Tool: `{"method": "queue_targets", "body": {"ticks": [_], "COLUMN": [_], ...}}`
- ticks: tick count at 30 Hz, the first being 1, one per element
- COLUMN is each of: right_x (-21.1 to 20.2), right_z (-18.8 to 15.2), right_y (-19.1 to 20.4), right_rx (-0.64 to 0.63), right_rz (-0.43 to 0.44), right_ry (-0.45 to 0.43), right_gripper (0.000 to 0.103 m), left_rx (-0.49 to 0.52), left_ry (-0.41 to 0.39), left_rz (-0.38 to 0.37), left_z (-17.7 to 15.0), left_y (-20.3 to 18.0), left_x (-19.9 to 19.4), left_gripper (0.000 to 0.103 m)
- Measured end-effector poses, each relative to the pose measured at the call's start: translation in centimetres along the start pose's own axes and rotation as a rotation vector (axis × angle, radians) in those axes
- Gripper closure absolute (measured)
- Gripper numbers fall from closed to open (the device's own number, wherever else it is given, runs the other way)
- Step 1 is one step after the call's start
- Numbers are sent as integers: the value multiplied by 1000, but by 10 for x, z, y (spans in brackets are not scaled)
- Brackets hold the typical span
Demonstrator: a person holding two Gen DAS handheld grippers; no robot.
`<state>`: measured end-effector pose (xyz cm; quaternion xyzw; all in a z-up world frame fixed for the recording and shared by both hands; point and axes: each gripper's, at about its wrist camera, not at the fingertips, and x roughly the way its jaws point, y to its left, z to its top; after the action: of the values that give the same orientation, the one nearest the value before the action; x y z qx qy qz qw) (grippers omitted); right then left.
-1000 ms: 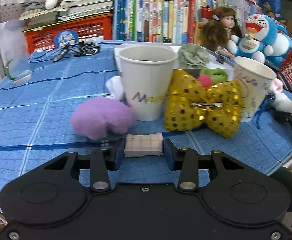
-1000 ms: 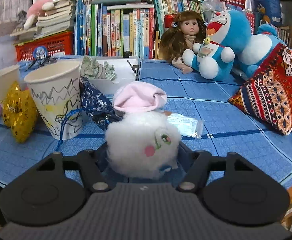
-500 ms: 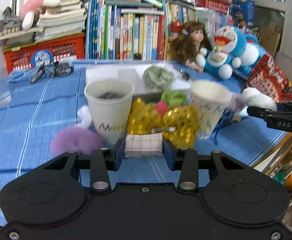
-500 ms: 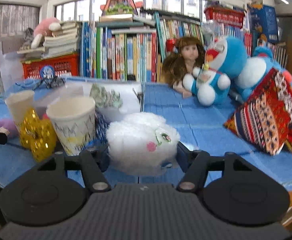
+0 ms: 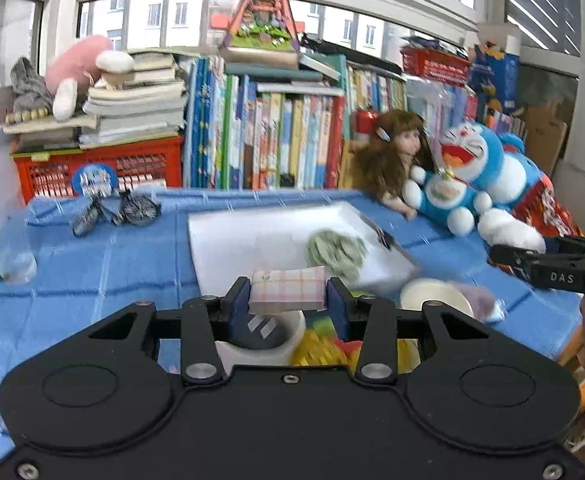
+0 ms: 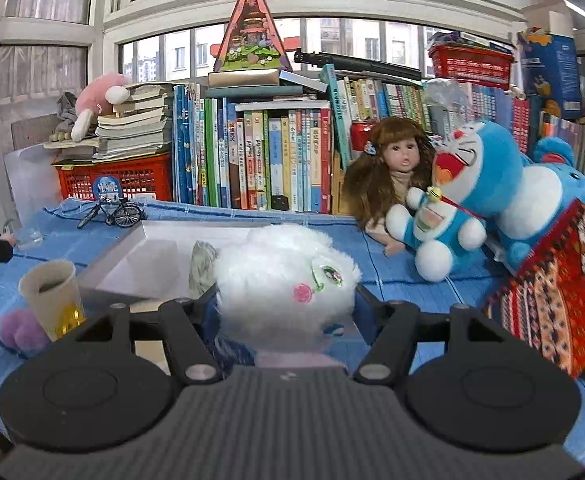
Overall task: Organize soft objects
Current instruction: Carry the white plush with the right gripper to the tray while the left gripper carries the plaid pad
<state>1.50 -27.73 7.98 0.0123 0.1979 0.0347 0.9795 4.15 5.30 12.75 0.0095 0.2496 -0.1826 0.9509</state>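
My left gripper [image 5: 288, 294] is shut on a small folded plaid cloth [image 5: 287, 289], held in the air above a paper cup [image 5: 260, 340] and the near edge of a white tray [image 5: 252, 236]. A grey-green fabric bundle [image 5: 334, 251] lies in that tray. My right gripper [image 6: 284, 300] is shut on a fluffy white plush [image 6: 282, 272] with a green eye and pink cheek, lifted above the blue tablecloth [image 6: 392, 280]. The right gripper [image 5: 532, 258] also shows at the right edge of the left wrist view, with the white plush [image 5: 508, 232].
A gold sequin bow [image 5: 320, 350], a second paper cup [image 5: 436, 300] and a purple plush [image 6: 22, 330] sit near the front. A doll [image 6: 392, 172], a blue cat plush [image 6: 464, 200], a patterned cushion [image 6: 560, 300], a toy bicycle [image 6: 112, 212], books and a red crate [image 6: 120, 180] line the back.
Both grippers have risen with their objects still held. The cups and bow have dropped low in both views, and the tray and bookshelf now fill the middle.
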Motion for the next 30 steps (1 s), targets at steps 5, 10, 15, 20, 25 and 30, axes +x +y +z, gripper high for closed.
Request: {"method": "queue_targets", "body": {"ticks": [5,10,15,20,25,30], "right_x": [24,45,68,98,131,160], "right_z": [27,56,75,77,72,62], "right_y": [1,-1,-5,-1,7,14], "right_rx": [-22,-65,-77,-74,-80,-76], "right_rz": [33,28,50,80,93,115], "right_ry": [29,31,76,174,274,371], "right_gripper": [36,36,36,36,36,36], "left_rx": [-25,-52,-88,-125,-140,-174], "left_ry": [27,107,162,239,326,403], "left_rz": [-11,-29,-41,-42,-23,-25], "left_z": [35,61,80,87,83,76], "left_y": [11,22,31,36,41,50], "left_x": [26,60,91,129,170,206], "left_gripper": [64,64,64,64,64,64]}}
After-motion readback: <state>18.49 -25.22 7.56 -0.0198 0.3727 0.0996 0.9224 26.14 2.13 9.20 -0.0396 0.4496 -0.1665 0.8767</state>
